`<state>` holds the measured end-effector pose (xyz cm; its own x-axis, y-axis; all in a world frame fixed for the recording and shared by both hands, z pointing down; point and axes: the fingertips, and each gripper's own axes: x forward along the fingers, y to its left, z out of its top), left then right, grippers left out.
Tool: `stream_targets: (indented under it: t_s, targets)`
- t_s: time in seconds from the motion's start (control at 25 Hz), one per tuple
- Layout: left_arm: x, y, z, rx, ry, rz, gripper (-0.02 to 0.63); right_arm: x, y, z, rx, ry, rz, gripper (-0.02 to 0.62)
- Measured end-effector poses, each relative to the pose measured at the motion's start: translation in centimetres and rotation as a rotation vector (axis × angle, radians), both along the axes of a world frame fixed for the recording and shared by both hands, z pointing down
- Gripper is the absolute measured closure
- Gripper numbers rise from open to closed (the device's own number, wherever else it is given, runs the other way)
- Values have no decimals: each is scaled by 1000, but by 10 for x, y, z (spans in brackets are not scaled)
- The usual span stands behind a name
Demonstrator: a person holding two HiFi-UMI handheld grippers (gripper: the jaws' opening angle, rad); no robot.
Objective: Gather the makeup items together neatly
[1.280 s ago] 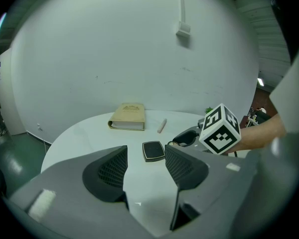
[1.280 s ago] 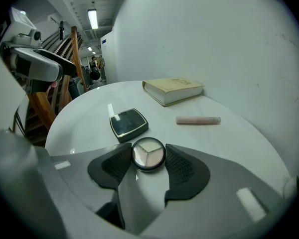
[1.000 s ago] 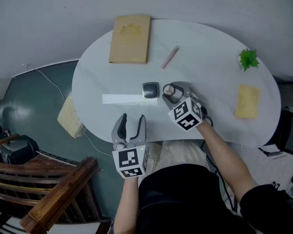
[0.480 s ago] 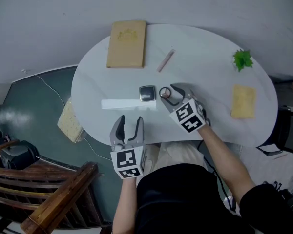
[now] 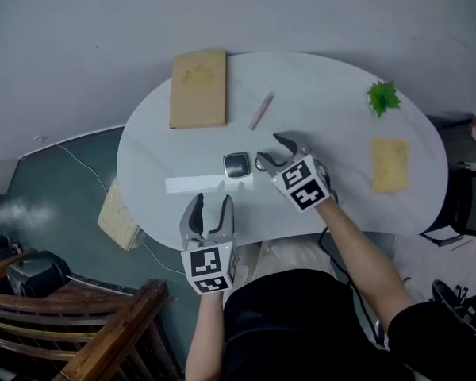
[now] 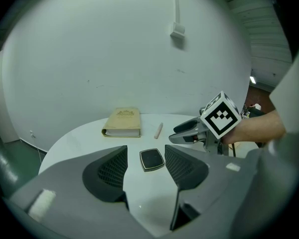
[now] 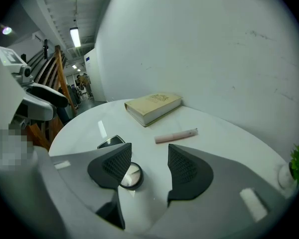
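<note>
Both spread empty, left tool, right tool, round compact only in right gripper view

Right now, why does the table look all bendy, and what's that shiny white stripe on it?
Left and right gripper views: wide-angle lenses curve the table and darken the corners. Head view: the white stripe beside the square compact looks like lamp glare on the glossy top. Right gripper view: a shorter glare streak shows, under bright ceiling lamps.
</note>
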<state>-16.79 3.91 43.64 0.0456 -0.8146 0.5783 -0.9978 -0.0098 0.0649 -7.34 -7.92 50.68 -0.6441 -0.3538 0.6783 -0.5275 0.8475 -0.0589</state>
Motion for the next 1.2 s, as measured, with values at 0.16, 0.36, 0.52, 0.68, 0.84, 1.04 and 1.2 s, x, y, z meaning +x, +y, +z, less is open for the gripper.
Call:
stream_targets:
  t_s: [0.16,0.36,0.52,0.68,0.84,1.04,1.2]
  targets:
    - [-3,-9,-1,2,4,28,374,-5,-14,-2,-8,-12,52,376]
    - [-8,-18,0,-2,9,66,374,-12,-31,-3,-22,-21,119,376]
    - [-15,-25,1,-7,13,95,374,-16,-46,-1,-31,-22,183,376]
    - [-24,-31,3,-13,15,118,374,-19,-57,5,-50,-12,242,376]
    - [-33,-38,4,-18,18,144,374,-23,-66,12,-78,-11,305,376]
    - [-41,-45,7,-25,20,163,374,-26,-84,21,-84,-18,378,376]
    - [-46,-48,9,-24,19,172,374,-26,-91,26,-113,-4,417,376]
